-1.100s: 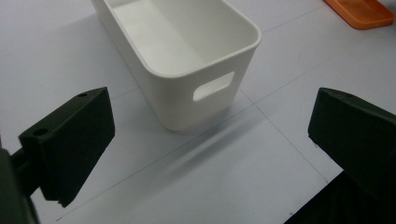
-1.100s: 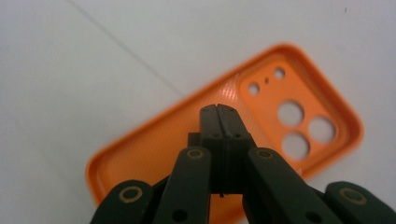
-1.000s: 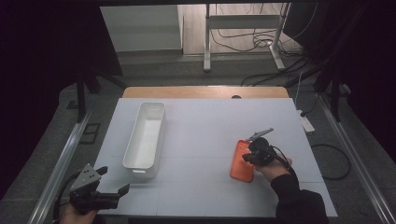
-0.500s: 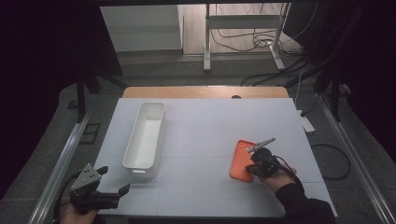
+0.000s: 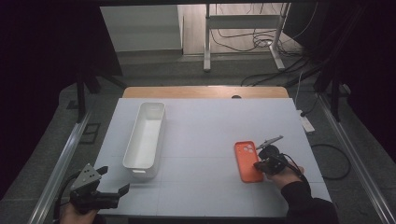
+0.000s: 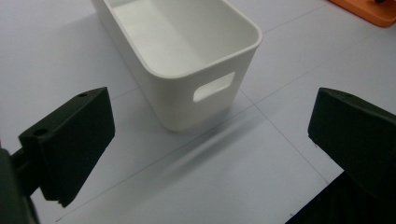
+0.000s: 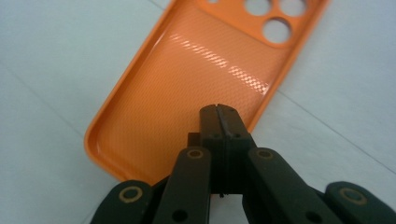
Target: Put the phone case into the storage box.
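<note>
Right tool (image 5: pixel 261 164): jaws pressed together, nothing between them; tips over the near right edge of the orange case (image 5: pixel 248 161), and whether they touch its rim cannot be told. In the right gripper view (image 7: pixel 218 114) the closed tips sit above the case (image 7: pixel 196 88), which lies open side up with its round camera holes at the far end.

Left tool (image 5: pixel 100 186): jaws wide apart, holding nothing, at the near left corner of the desk (image 5: pixel 205 130). In the left gripper view the two black pads (image 6: pixel 70 140) frame the near end of the white bin (image 6: pixel 187 60), short of it, not touching.

Bin (image 5: pixel 145 134): long, white, empty, standing left of centre, its long side running away from the person; a handle slot in its near end wall.

Open room: broad bare desk between bin and case, and beyond both to the far edge. Case lies near the right edge of the desk, well apart from the bin.

Hidden or cut off: the right hand (image 5: pixel 285 173) covers part of its tool; the case's far corner is cropped in the left gripper view.
</note>
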Demonstrator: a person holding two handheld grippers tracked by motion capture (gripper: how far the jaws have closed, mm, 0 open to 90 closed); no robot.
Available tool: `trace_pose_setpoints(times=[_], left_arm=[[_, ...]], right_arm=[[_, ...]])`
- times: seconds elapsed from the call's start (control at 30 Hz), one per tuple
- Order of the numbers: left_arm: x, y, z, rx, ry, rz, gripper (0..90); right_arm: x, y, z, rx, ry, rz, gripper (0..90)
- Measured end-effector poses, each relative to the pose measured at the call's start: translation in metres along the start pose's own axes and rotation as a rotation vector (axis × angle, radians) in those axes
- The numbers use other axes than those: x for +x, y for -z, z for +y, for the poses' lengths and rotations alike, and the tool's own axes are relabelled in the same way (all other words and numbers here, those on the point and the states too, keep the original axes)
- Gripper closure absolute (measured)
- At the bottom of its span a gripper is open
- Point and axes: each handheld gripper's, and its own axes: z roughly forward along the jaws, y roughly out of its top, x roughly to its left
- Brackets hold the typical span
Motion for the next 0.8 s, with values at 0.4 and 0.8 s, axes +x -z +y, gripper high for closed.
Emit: trace_pose_setpoints(times=[0.4, 0.8], left_arm=[[0.0, 0.0, 0.0, -0.001, 0.001, 0.0, 1.3], [0.0, 0.0, 0.0, 0.0, 0.0, 0.0, 1.3]], right_arm=[[-0.017, 0.003, -0.003, -0.009, -0.038, -0.025, 89.3], [-0.022, 0.007, -0.003, -0.023, -0.051, -0.039, 89.3]])
